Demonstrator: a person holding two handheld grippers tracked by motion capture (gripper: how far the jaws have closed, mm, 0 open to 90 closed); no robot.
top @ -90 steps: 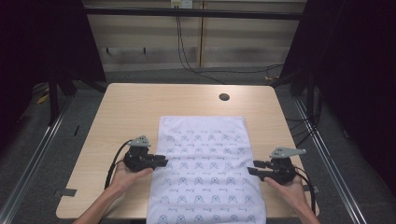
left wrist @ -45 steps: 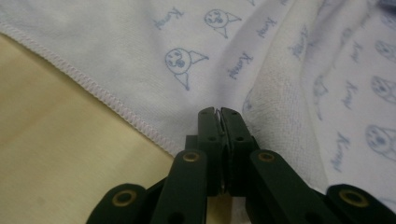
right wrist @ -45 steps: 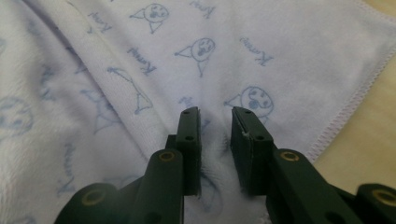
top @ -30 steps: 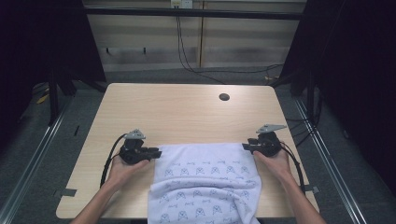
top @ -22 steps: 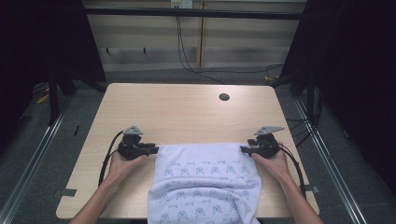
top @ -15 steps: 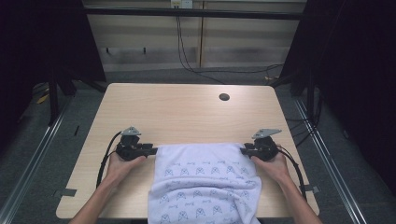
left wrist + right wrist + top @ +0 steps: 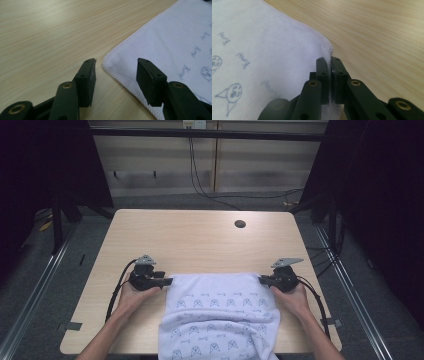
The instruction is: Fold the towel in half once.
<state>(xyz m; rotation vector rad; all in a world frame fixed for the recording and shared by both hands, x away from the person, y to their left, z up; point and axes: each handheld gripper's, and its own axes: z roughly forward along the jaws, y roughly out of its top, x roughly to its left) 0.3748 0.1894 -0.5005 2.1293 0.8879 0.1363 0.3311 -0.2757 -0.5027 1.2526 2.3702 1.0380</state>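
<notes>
**Left Corner Freed, Right Corner Pinched**

The white printed towel [image 7: 220, 312] lay on the near half of the wooden table [image 7: 200, 240], its folded far edge running left to right between the two hands and its near part draped over the table's near edge. That long left-right axis was what the next move seemed to turn on: each far corner sat at one tool.

The left gripper [image 7: 116, 68] stood with its jaws wide apart, having just been opening; the towel's stitched corner [image 7: 110, 60] lay flat on the wood in the gap, touched by neither pad. From that gripper the cloth spread away to the right, so a short advance would be enough to retake it.

The right gripper [image 7: 329, 65] had just been closing and was clamped tight on the towel's right corner, a thin ridge of cloth squeezed between the pads [image 7: 322, 72]. In the high view the right gripper [image 7: 267, 280] sat at the cloth's far right corner and the left gripper [image 7: 167, 281] just beside the far left one, both equally near their corners
</notes>
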